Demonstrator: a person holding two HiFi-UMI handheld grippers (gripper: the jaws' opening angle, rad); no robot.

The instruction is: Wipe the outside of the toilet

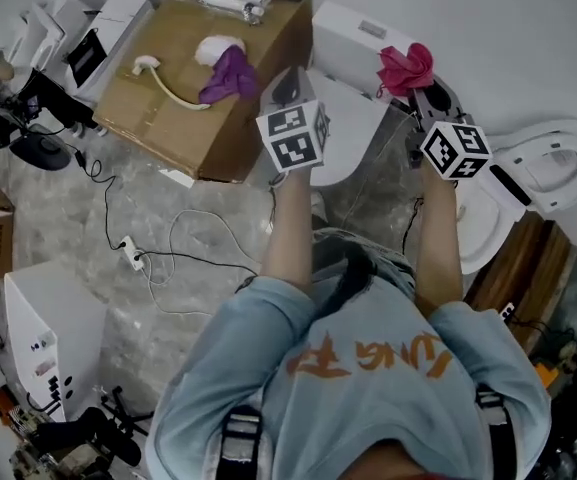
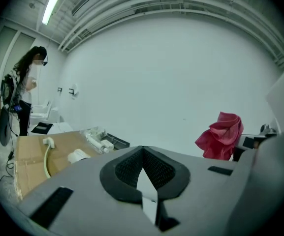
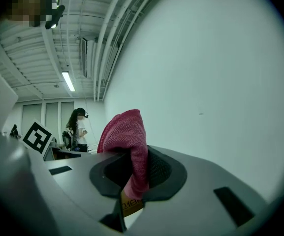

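The toilet (image 1: 356, 128) sits right in front, lid down, tank at the back close to the white wall (image 1: 508, 28), so there is not much room behind it. On its left side a big cardboard box (image 1: 168, 108) stands just beside it, w/ a purple cloth (image 1: 230, 74) lying on top, so that side is tight too. On the right a second toilet (image 1: 558, 163) w/ its seat up is near, w/ only a thin strip of floor btw the two. The most open room is the grey floor (image 1: 88, 218) in front & to the left, but cables (image 1: 183, 258) lie across it. The L claw (image 1: 284, 86) is up over the toilet's left edge, near the box corner. In the left gripper view its two black pads come together at the tip & nothing is btw them, so it is closed & holds nothing. The R claw (image 3: 134, 181) is squeezed tight on a pink cloth (image 3: 127, 146); the cloth sticks up out of the pads in a big bunch. In the head view that cloth is by the right end of the tank, but I can't tell if it touches the toilet. Far off, a person (image 2: 26, 90) stands by the wall
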